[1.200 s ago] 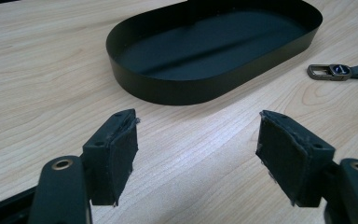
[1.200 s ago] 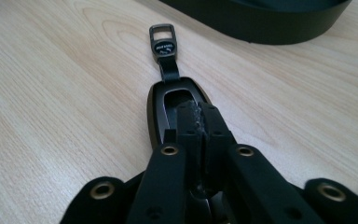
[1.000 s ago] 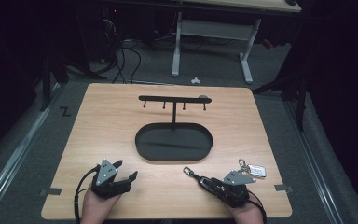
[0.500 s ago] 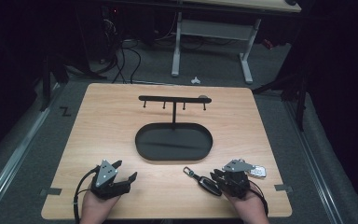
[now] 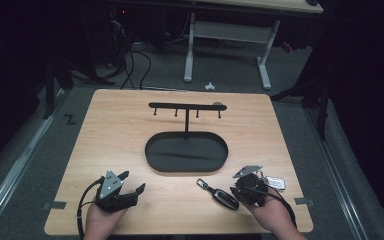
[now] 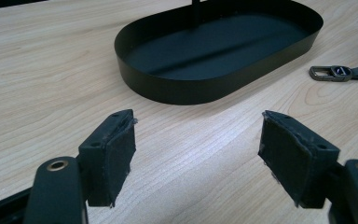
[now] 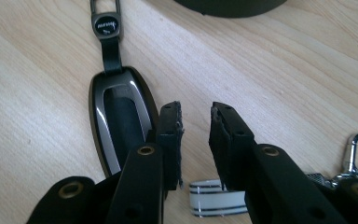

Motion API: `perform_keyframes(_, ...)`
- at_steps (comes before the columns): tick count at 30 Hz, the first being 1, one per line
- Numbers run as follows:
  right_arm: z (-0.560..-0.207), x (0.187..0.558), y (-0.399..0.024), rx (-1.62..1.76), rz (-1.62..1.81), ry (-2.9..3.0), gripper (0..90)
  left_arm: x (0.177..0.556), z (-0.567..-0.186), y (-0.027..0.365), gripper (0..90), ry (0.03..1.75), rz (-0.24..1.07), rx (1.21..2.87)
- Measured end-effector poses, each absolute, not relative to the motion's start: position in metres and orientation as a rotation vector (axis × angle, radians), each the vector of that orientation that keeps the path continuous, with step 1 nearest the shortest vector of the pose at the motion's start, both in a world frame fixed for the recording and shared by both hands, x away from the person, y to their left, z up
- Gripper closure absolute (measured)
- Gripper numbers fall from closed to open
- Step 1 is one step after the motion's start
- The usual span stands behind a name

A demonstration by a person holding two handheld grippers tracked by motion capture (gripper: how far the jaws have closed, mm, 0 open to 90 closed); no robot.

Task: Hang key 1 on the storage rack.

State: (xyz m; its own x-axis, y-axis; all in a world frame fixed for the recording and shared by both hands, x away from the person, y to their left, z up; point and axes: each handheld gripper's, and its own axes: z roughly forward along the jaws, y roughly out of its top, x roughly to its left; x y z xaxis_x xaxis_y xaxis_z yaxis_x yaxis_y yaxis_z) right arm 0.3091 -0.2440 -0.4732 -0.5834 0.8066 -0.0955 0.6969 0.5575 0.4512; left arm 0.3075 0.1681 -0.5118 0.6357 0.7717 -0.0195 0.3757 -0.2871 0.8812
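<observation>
Right tool (image 7: 196, 116) | hovering narrowly parted, gripping nothing, beside black key fob (image 7: 119, 121) on tabletop (image 7: 37, 74) | advice: centering over fob before pinching | left tool (image 6: 196, 135) resting spread.

One black tray (image 5: 186, 162) with one hook rack (image 5: 186, 107), one black car key (image 5: 223, 196), one bunch of keys (image 5: 272, 181), two grippers.
</observation>
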Motion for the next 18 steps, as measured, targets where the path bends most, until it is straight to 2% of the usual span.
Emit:
perform_keyframes(11, -0.462, 0.325, -0.237, 1.201, 0.304, 2.646, 74.9, 0.308, -0.513, 0.166, 27.3, 0.898, 0.498, 1.911)
perform_keyframes(18, -0.461, 0.335, -0.229, 1.262, 0.127, 2.765, 70.2, 0.307, -0.513, 0.166, 27.3, 0.886, 0.485, 1.91)
